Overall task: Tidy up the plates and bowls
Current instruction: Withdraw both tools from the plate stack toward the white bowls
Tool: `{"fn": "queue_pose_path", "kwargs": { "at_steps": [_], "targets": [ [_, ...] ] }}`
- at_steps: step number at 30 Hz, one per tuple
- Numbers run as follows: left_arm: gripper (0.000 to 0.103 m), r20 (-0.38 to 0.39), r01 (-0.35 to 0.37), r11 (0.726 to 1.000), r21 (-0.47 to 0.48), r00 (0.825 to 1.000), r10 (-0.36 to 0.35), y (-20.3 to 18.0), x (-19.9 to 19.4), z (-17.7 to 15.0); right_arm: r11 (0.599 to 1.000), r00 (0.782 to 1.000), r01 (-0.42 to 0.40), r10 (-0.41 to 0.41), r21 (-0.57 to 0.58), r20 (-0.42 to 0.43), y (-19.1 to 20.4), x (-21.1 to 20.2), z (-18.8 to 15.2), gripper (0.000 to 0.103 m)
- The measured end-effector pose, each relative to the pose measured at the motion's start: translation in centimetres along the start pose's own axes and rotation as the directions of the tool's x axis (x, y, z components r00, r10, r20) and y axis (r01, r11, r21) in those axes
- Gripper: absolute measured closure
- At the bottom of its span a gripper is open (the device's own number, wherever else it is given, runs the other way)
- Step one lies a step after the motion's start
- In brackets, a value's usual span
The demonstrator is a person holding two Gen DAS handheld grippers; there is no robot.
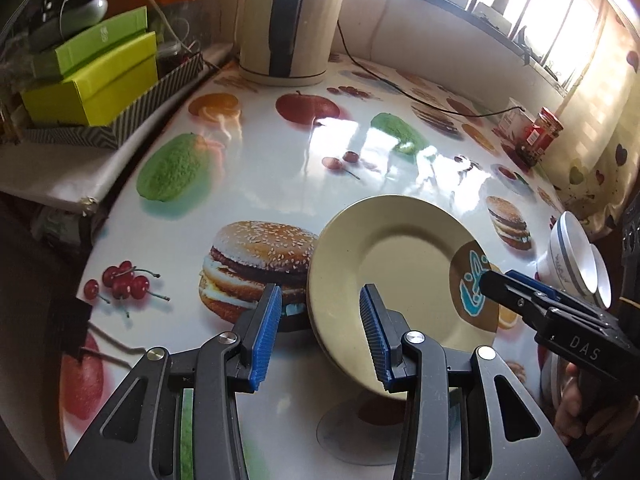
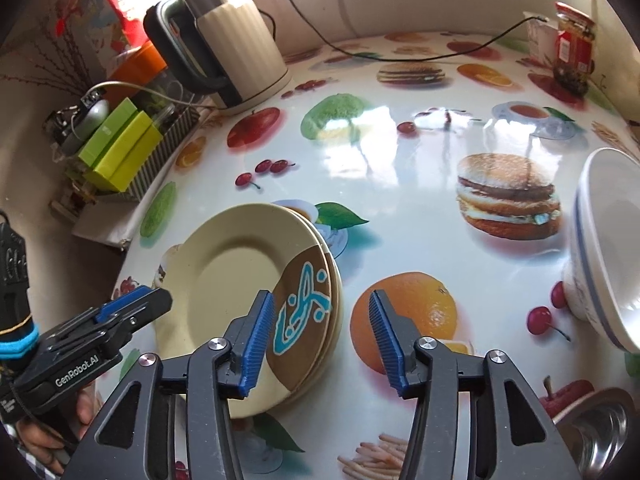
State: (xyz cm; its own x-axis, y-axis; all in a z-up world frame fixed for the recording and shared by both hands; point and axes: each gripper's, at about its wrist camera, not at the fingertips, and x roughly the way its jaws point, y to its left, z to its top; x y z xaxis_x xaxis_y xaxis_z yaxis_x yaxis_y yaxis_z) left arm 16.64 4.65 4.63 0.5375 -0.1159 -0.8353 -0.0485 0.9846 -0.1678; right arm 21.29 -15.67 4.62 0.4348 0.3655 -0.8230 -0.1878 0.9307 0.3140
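1. Plates [image 2: 240,280]: small stack of cream plates, top one w/ brown patch and blue squiggle. Stack sits on the fruit-and-burger print tabletop [image 2: 400,152], toward its near-left edge. In the left wrist view the near rim looks tipped up off the surface; we cannot tell for sure.
2. Left gripper [image 1: 320,332]: jaws part open, straddling the near rim of the stack. One pad is outside the rim, the other over the plate face. Pads not pressing as far as we see, so no grip.
3. Right gripper [image 2: 320,340]: jaws part open, nothing between them but tabletop print. Left pad is just beside the stack's right rim; touching or not, we cannot tell.
4. Bowls [image 2: 608,252]: white w/ blue rim line, nested and tipped on their side at the right, well apart from the plates. Steel dish [image 2: 600,432] at the near-right corner.
5. Step in hand, our read: plates look gathered into one stack, both grippers free beside it. Plate part approx. done; bowls not yet sorted.
6. Next move calls for: right gripper to swing right to the bowls and take the rim edge-on. They need righting and nesting square. Glossy surface, so expect sliding; left can steady.
7. Kettle [image 2: 232,48] and its cord [image 2: 400,58] at the back, clear of the work.
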Motion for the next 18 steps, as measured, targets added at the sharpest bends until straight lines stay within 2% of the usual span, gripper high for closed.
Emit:
{"fn": "queue_pose_path", "kwargs": {
  "at_steps": [8,18],
  "targets": [
    [0.061,0.024,0.007,0.999,0.035,1.000,-0.008,-2.1,-1.7,-1.0,1.000,0.998,0.029,-0.028,-0.004,0.050,0.0,-2.7,-1.2,0.048],
    [0.061,0.063,0.024,0.995,0.100,0.998,-0.031,-5.8,-3.5,-1.3,0.993,0.984,0.115,-0.116,0.012,0.133,-1.4,-6.5,-2.1,0.048]
  ]
}}
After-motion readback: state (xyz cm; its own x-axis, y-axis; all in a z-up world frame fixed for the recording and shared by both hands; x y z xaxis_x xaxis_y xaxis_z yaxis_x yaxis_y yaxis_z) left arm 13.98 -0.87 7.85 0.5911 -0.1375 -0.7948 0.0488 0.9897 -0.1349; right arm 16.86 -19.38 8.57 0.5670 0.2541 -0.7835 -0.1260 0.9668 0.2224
